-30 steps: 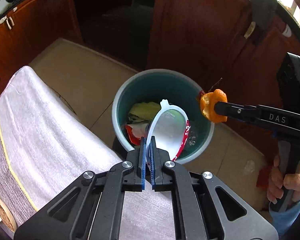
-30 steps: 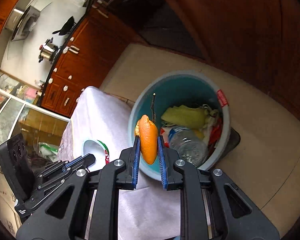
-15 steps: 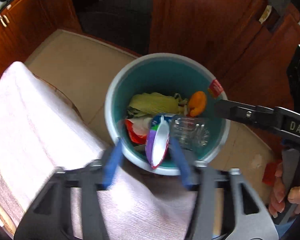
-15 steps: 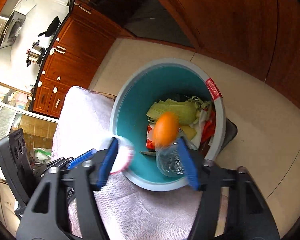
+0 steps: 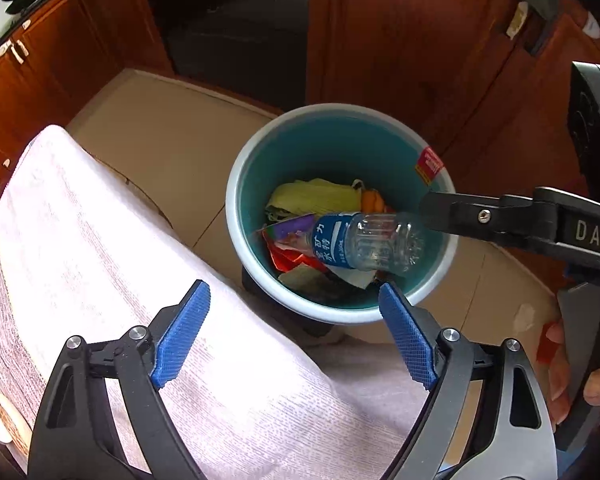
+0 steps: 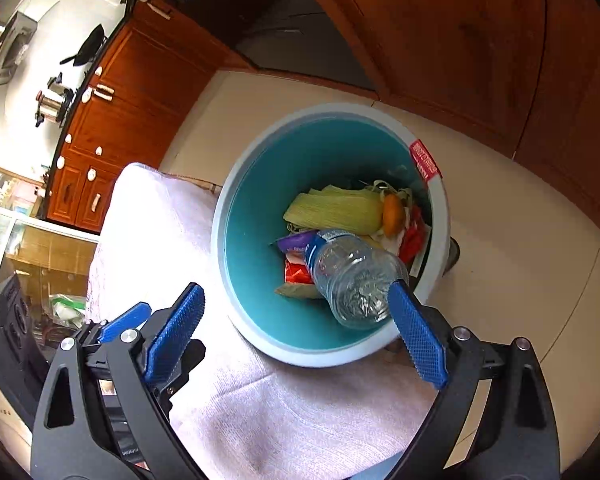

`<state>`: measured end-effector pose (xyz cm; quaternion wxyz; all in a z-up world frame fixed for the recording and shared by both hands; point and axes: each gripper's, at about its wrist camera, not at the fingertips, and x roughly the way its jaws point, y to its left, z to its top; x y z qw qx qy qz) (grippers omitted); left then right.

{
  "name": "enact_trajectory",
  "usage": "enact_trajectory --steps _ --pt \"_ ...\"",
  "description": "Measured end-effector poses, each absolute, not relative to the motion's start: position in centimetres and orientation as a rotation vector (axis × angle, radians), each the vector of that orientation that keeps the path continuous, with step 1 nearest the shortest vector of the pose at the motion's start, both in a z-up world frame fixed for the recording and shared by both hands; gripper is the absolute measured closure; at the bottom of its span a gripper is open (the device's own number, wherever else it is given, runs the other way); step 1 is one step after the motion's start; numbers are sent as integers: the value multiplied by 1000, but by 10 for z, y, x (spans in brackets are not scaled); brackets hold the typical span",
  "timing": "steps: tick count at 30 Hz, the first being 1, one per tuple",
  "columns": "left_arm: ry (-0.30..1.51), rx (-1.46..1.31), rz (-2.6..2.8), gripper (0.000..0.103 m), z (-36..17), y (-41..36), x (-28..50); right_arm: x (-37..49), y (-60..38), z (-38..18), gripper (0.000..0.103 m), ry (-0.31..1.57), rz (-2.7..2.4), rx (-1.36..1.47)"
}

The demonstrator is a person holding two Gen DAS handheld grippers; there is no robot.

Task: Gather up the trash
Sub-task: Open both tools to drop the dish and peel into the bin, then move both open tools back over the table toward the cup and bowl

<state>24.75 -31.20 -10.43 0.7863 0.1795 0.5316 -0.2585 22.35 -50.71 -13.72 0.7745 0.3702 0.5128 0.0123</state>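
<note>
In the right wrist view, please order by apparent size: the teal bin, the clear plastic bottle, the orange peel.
1. Round teal plastic bin with pale rim, largest.
2. Clear plastic water bottle with blue label.
3. Orange peel, smallest, though it lies deeper, farther from the camera.

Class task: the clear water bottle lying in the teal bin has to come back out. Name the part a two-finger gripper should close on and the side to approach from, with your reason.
Grip the water bottle across its clear ribbed body, coming from above through the bin mouth. It lies tilted on the other trash, base uppermost and nearest the rim, so that end is probably easiest to reach.
</note>
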Motion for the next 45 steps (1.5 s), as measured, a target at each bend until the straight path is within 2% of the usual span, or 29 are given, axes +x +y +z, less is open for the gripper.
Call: enact_trajectory --steps 14,24,34,45 --pt "1079 334 -572 10 -70 -282 218 203 -486 -108 14 1095 28 757" --pt "1059 257 -517 9 -56 -223 205 201 -434 -83 11 1100 92 688" --pt "1030 182 -380 8 -45 -109 194 213 -333 -66 11 1158 241 555" --pt "1034 132 -152 7 -37 67 178 231 -187 -55 11 1234 422 364"
